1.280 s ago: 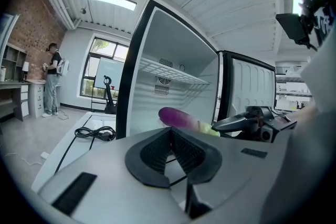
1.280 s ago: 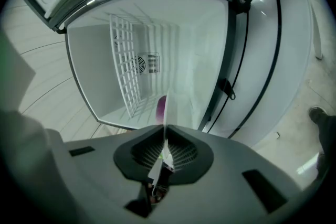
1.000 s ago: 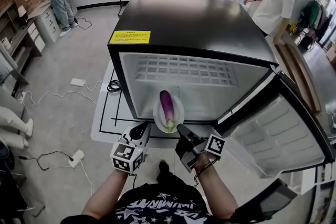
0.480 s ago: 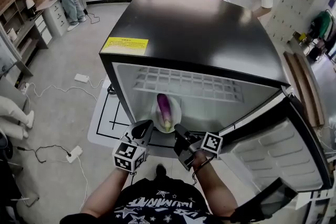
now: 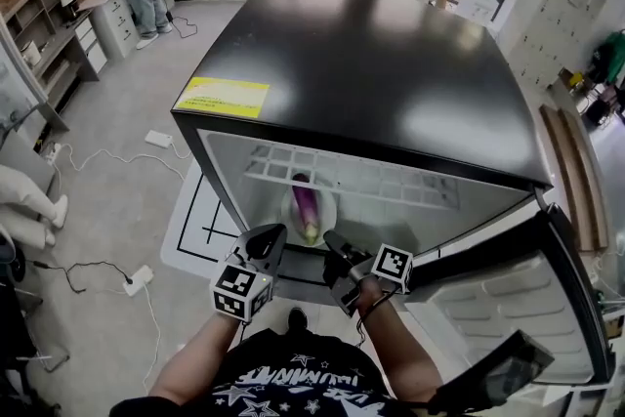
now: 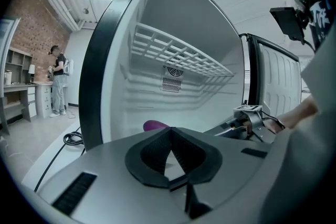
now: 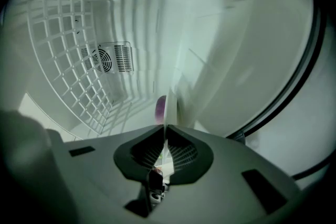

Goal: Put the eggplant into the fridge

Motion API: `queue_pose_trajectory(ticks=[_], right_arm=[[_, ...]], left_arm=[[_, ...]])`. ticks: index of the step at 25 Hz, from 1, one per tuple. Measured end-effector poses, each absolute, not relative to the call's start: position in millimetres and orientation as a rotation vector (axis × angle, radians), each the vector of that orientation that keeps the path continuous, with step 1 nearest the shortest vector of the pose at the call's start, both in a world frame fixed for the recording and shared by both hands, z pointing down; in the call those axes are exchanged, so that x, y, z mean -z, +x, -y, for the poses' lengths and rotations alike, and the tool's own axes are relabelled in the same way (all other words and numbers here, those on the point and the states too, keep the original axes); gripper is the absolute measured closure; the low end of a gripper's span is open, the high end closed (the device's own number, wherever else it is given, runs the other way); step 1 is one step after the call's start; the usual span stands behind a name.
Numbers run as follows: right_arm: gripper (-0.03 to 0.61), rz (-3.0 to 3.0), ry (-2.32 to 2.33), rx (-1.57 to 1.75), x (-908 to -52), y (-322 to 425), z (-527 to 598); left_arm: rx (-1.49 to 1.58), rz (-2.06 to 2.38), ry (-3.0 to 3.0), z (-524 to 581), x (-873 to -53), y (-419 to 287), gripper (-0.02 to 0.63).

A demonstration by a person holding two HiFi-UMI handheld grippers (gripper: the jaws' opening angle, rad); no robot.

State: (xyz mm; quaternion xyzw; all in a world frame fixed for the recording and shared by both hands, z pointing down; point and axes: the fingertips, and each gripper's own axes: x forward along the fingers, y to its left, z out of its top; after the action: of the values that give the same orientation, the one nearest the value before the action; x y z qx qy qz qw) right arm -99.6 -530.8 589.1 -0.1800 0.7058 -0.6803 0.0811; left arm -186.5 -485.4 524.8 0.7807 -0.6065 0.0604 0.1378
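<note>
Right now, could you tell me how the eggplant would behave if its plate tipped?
The eggplant looks smooth and rounded, so it would probably roll or slide. It lies loose on a shallow white plate that the right gripper grips by one rim only, so tilting seems easy. It is likely stiff, not floppy.

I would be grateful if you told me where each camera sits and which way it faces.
Head view: on the person's head, looking steeply down at the open fridge; both forearms, left gripper and right gripper show.
Left gripper view: on the left gripper, facing into the fridge; its shut jaws and the right gripper show.
Right gripper view: on the right gripper, facing the fridge's back wall; its jaws clamp a plate by the rim.
Shared: all three show the eggplant.
</note>
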Motion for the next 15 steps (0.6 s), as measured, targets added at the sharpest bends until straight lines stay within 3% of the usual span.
queue_pose_trajectory(ticks=[15], right_arm=[[0.557, -2.241, -0.640, 2.030, -595, -109, 559]], left_arm=[[-0.164, 1.773, 2.229, 500, -534, -184, 0.604]])
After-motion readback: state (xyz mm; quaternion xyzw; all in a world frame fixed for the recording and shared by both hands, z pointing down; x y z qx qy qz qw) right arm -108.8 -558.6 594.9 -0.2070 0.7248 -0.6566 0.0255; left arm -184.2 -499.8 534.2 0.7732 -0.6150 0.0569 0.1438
